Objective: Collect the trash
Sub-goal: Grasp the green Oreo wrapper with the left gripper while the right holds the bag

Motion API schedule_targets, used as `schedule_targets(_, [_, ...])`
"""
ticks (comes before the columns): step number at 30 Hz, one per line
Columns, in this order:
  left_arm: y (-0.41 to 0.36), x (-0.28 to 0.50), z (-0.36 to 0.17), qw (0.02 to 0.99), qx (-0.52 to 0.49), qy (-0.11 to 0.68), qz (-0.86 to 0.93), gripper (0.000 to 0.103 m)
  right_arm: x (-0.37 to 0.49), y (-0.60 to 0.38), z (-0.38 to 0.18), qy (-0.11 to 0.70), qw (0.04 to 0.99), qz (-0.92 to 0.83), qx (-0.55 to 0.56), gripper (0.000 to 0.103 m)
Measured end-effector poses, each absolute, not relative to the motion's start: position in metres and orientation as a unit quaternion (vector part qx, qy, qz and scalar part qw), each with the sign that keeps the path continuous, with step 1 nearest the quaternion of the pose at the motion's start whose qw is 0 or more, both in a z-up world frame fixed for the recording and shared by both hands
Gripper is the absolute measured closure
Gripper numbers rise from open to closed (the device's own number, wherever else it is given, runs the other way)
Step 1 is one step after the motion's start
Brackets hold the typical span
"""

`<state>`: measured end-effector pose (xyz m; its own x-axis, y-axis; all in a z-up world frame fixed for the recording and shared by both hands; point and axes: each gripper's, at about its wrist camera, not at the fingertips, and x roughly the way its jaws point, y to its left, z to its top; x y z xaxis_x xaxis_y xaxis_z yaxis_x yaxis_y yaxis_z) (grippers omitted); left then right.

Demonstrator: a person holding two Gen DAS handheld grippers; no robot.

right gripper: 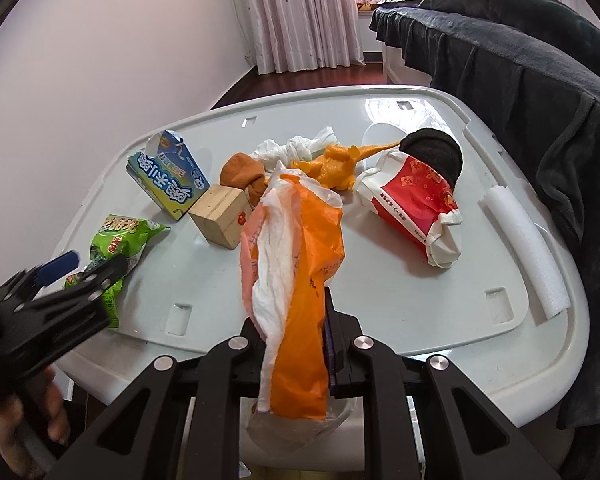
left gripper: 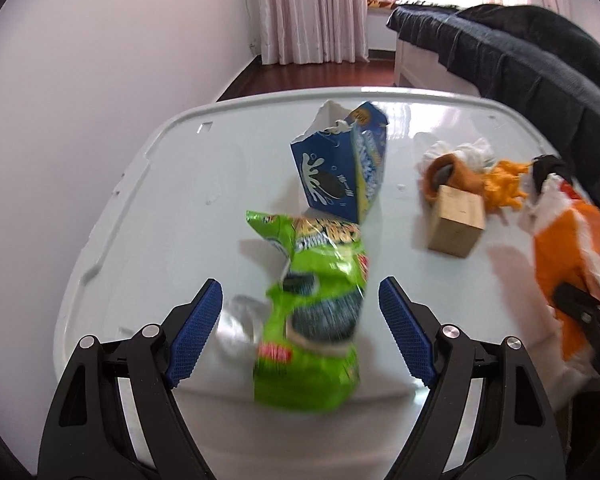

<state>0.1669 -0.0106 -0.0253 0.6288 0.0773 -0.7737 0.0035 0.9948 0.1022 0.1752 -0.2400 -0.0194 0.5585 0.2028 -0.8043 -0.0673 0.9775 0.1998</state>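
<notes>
Left tool (left gripper: 300, 312): released, its blue-padded fingers (left gripper: 196, 332) spread wide on either side of the green snack wrapper (left gripper: 320, 320) without pressing on it; the right wrist view shows this tool (right gripper: 80, 268) blurred at the left edge, held by a hand (right gripper: 24, 428).
Right tool (right gripper: 296, 344): clenched on the orange plastic bag (right gripper: 300, 264), which stands up between the jaws with white paper (right gripper: 276, 264) bunched inside it.
Green snack wrapper: crumpled, lying on the near left part of the white worktop (right gripper: 400, 280), blurred in the left wrist view.
Blue cookie box (left gripper: 340, 168): torn open at the top, just behind the green wrapper; whether the two touch I cannot tell.
Wooden block (right gripper: 220, 216): between the blue box and the orange bag, close to both.
Orange sock (right gripper: 244, 176): right behind the block, touching it.
White crumpled tissue (right gripper: 292, 148): behind the sock, beside the orange toy dinosaur (right gripper: 340, 164).
Red and white bag (right gripper: 416, 208): right of the dinosaur, lying on its side, with a black sock (right gripper: 436, 152) at its far end.
White foam strip (right gripper: 524, 248): along the right edge of the worktop, apart from the rest.
Dark blanket (right gripper: 520, 80): draped beside the worktop on the right.
Background: pink curtains (right gripper: 300, 12) and dark wooden floor (right gripper: 300, 76).
</notes>
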Motion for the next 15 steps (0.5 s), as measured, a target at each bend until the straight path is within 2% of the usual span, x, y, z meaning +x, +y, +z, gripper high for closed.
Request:
schedule_targets(3, [-0.014,0.180,-0.037,0.896,0.067,0.437,0.029,0.025,0.175,-0.240,-0.020,0.465,0.879,0.078,0.074,0.086])
schedule_targets(5, [-0.014,0.185,-0.047,0.892,0.067,0.446,0.028,0.045,0.174,-0.240,-0.019,0.466,0.878,0.079,0.074,0.086])
schedule_targets(6, [-0.013,0.184,-0.047,0.896,0.055,0.441,0.017,0.060,0.174,-0.240,-0.019,0.466,0.878,0.079,0.074,0.086])
schedule_targets(7, [-0.013,0.183,-0.046,0.896,0.049,0.442,0.015,0.064,0.175,-0.239,-0.019,0.466,0.878,0.080,0.074,0.086])
schedule_targets(15, [-0.018,0.170,-0.043,0.903,0.048,0.428,0.007,0.070,0.175,-0.238,-0.020,0.467,0.877,0.084,0.075,0.086])
